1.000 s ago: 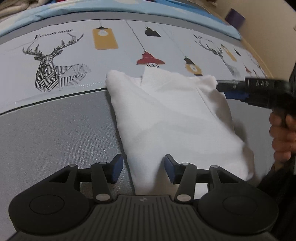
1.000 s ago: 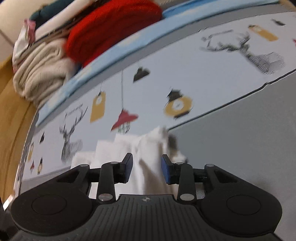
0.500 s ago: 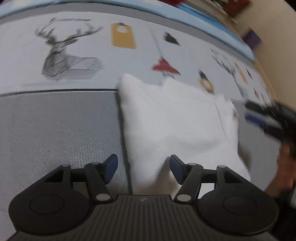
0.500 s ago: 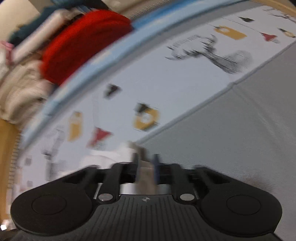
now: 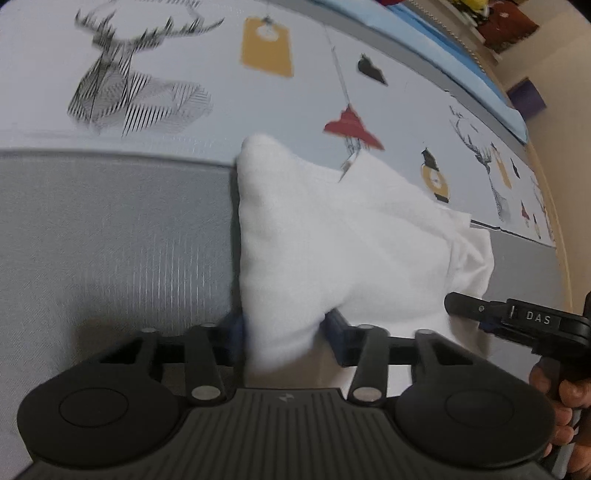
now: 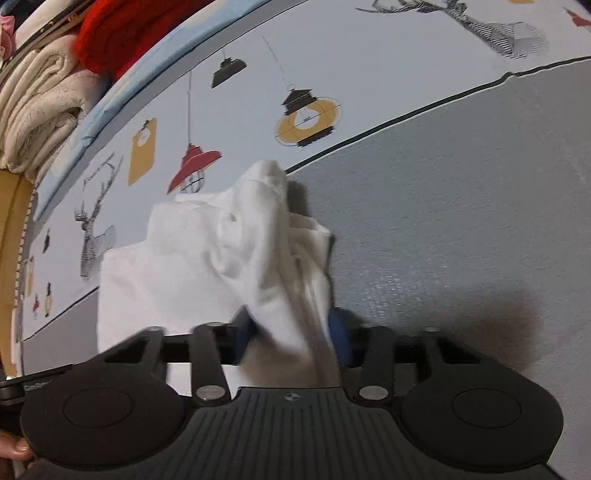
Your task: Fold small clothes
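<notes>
A small white garment lies partly folded on the grey and printed bedspread. My left gripper is shut on the garment's near left edge, which bunches up between the blue pads. My right gripper is shut on the near right edge of the same white garment, with the cloth lifted and pulled into a ridge. The right gripper also shows in the left wrist view at the garment's right side.
The bedspread has printed deer and lamps on its pale part. Folded towels and a red blanket are stacked beyond the bed's far edge. A wooden bed frame runs along the left in the right wrist view.
Both grippers were open around the garment's near edges a second ago. Both have closed on the cloth and raised it, so the near edge bunches up.
</notes>
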{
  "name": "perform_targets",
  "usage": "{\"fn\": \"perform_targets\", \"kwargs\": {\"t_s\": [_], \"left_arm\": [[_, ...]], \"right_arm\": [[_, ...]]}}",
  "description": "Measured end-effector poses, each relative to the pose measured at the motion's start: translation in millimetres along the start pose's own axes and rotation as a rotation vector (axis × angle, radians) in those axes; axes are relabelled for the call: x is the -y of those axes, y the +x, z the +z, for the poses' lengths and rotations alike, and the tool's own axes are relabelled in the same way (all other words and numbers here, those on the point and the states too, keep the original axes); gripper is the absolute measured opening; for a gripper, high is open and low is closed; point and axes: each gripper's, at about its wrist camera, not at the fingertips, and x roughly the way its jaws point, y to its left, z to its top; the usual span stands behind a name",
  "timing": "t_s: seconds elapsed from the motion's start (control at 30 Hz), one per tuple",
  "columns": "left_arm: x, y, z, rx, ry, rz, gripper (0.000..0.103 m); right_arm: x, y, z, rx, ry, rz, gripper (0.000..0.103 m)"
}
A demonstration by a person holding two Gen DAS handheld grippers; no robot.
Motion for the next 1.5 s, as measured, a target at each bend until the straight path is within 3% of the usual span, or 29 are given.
{"fn": "perform_targets", "kwargs": {"t_s": [0.07, 0.17, 0.2, 0.23, 0.3, 0.33, 0.37, 0.47, 0.53, 0.57, 0.67, 0.7, 0.73, 0.77, 0.83, 0.9, 1.0, 1.07, 1.2, 1.23, 1.27, 1.33, 1.43, 1.5], "left_arm": [[7, -11, 3, 0.058, 0.037, -0.005, 0.032], [14, -40, 10, 0.229, 0.075, -0.005, 0.033], [14, -54, 13, 0.308, 0.068, -0.012, 0.041], [13, -64, 15, 0.368, 0.053, -0.005, 0.058], [6, -80, 16, 0.458, 0.016, 0.030, 0.075], [0, -82, 17, 0.456, -0.008, 0.031, 0.075], [-5, -80, 18, 0.426, -0.031, 0.023, 0.075], [-25, -57, 18, 0.270, -0.156, 0.014, 0.070], [-32, -44, 15, 0.200, -0.178, 0.082, 0.067], [-36, -39, 14, 0.180, -0.185, 0.112, 0.066], [-40, -32, 12, 0.144, -0.187, 0.096, 0.058], [-38, -28, 10, 0.126, -0.159, 0.116, 0.058], [-36, -25, 11, 0.108, -0.135, 0.138, 0.058], [-35, -23, 11, 0.093, -0.121, 0.157, 0.058], [-33, -22, 8, 0.080, -0.092, 0.180, 0.054], [-29, -28, 6, 0.102, -0.078, 0.150, 0.042], [-25, -25, 1, 0.076, -0.032, 0.137, 0.040], [-22, -16, -7, 0.023, 0.022, 0.194, 0.042], [-10, -25, -20, 0.046, 0.104, 0.253, 0.054], [-8, -26, -24, 0.050, 0.118, 0.256, 0.054], [-8, -25, -28, 0.036, 0.127, 0.261, 0.054], [-12, -20, -35, 0.004, 0.124, 0.291, 0.057], [-7, -34, -44, 0.037, 0.148, 0.340, 0.068], [2, -50, -49, 0.107, 0.202, 0.395, 0.084]], "right_arm": [[-7, 0, 0, 0.023, -0.040, -0.007, 0.024], [-16, -15, 1, 0.119, -0.063, 0.035, 0.022], [-21, -24, 4, 0.181, -0.069, 0.083, 0.022], [-28, -33, 6, 0.255, -0.089, 0.119, 0.024], [-35, -46, 7, 0.386, -0.112, 0.117, 0.032], [-35, -47, 8, 0.410, -0.099, 0.089, 0.050], [-33, -45, 11, 0.402, -0.080, 0.063, 0.054], [-28, -38, 14, 0.349, -0.064, 0.053, 0.052], [-32, -37, 14, 0.322, -0.100, 0.085, 0.052], [-35, -33, 13, 0.292, -0.122, 0.095, 0.052], [-40, -19, 8, 0.207, -0.145, 0.086, 0.051], [-41, -13, 7, 0.172, -0.161, 0.061, 0.049], [-42, -7, 5, 0.135, -0.179, 0.010, 0.029], [-39, 3, 2, 0.087, -0.182, -0.044, 0.017], [-25, 12, 0, 0.019, -0.110, -0.069, 0.013], [-25, 9, 1, 0.030, -0.101, -0.047, 0.008], [-29, 4, 0, 0.050, -0.147, -0.042, 0.006], [-27, 5, -2, 0.037, -0.153, -0.042, 0.005], [-27, 3, -4, 0.016, -0.153, -0.051, 0.005], [-27, 1, -5, 0.018, -0.148, -0.058, 0.008], [-25, 0, -5, 0.024, -0.145, -0.072, 0.021], [-25, -3, -10, 0.039, -0.153, -0.106, 0.033], [-24, -7, -17, 0.032, -0.174, -0.134, 0.035], [-23, -12, -24, 0.049, -0.206, -0.212, 0.035]]}}
